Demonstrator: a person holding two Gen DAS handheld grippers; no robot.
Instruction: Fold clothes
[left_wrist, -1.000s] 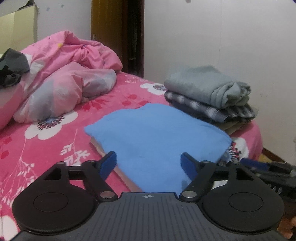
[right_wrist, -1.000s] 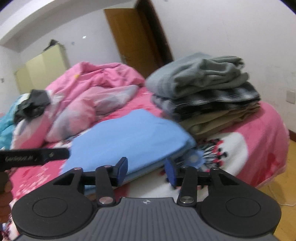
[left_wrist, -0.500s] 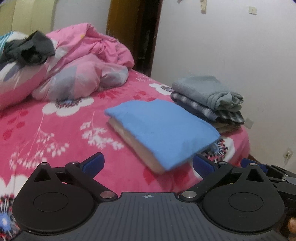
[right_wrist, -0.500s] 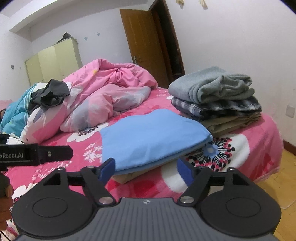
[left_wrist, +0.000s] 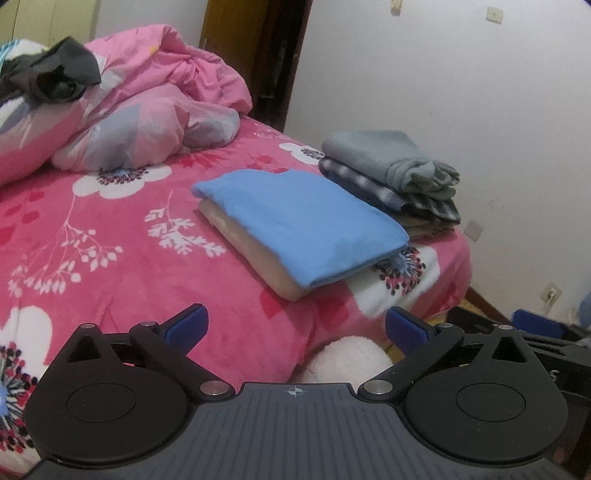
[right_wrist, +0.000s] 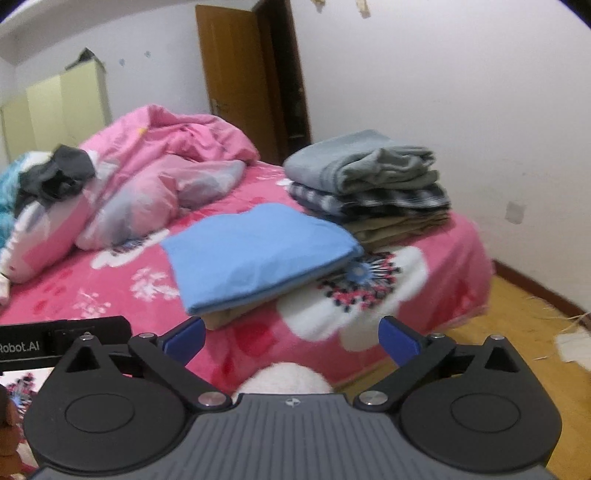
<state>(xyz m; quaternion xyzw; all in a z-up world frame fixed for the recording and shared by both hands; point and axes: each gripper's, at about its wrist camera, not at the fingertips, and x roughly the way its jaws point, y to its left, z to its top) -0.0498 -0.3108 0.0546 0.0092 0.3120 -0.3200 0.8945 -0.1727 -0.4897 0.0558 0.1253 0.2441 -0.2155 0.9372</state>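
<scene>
Left wrist: left gripper (left_wrist: 293, 325) spread wide, empty; right gripper (right_wrist: 291, 334) just opened wide, empty. Folded blue garment (left_wrist: 306, 221), soft rectangular slab on plush floral blanket (left_wrist: 110, 240).

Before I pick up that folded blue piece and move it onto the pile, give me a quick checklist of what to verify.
1. Left gripper open, nothing between the jaws: ok.
2. Right gripper open and empty, jaws just opened wide: ok.
3. Blue garment folded flat on the bed: ok.
4. Beige layer underneath squared up with it: not ok, it sticks out.
5. Pile of folded clothes steady: cannot tell.
6. Grippers touching the blue garment: not ok, both are short of it.
</scene>
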